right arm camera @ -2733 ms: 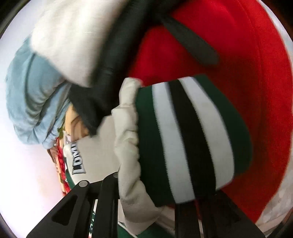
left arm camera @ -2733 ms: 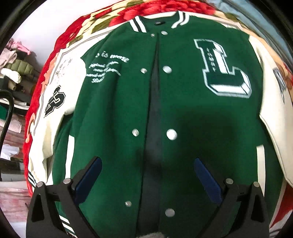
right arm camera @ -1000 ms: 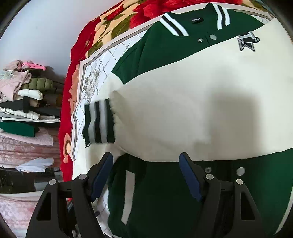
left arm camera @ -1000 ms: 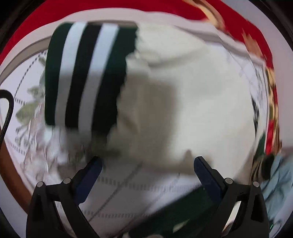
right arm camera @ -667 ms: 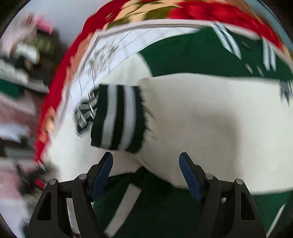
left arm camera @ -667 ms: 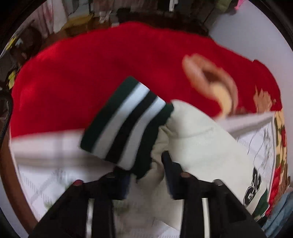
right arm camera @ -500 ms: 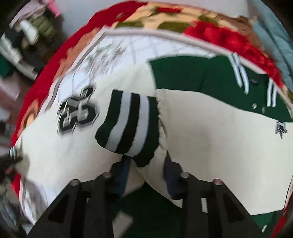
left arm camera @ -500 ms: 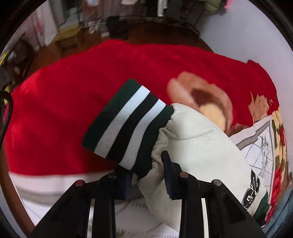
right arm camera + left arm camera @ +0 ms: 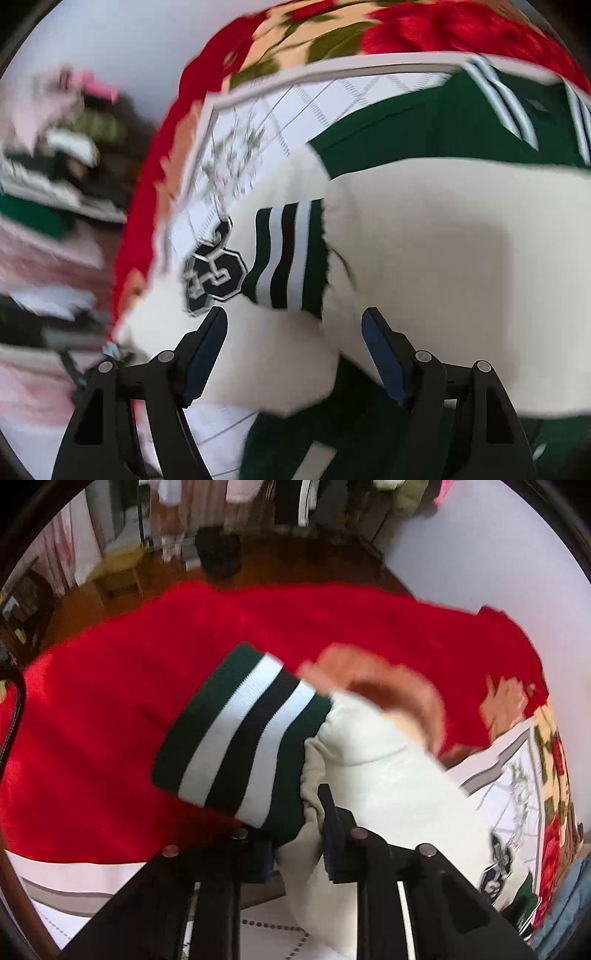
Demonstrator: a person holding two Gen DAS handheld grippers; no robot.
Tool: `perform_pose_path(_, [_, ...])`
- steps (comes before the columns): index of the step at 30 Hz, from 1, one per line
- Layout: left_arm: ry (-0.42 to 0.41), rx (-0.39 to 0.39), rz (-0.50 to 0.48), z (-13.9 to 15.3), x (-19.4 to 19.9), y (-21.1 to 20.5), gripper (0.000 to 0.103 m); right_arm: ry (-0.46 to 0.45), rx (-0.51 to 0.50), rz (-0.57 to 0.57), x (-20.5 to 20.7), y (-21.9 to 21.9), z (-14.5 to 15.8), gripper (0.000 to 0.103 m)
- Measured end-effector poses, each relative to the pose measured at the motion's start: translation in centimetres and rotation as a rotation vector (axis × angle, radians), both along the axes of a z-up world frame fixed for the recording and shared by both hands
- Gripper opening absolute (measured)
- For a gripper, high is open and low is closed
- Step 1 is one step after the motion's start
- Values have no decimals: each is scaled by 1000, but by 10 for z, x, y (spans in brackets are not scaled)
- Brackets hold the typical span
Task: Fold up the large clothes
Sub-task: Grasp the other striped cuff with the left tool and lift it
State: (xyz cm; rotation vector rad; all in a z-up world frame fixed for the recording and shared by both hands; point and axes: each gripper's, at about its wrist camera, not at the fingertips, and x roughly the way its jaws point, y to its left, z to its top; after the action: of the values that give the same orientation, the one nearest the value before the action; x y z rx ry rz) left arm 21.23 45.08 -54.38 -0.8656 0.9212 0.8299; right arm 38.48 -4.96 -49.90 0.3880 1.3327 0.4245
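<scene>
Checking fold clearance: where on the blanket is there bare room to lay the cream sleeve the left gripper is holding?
Bare red blanket lies beyond the striped cuff held in the left gripper. The white quilted panel beside the green jacket is bare. The jacket's middle is crowded with the folded sleeve.

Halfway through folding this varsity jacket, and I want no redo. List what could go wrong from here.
1. The left gripper pinches only a narrow bunch of the cream sleeve beside the striped cuff; a quick pull could slip it free.
2. The right gripper is opening with nothing gripped, so the sleeve folded across the green body lies loose and may shift.
3. The second sleeve could land crooked over the first cuff.
</scene>
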Motion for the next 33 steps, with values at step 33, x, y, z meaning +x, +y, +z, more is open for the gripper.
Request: perform_pose_path(33, [-41,255,-1544,101,154,-730,13,176,-284,-743,-187,-455,-18,78])
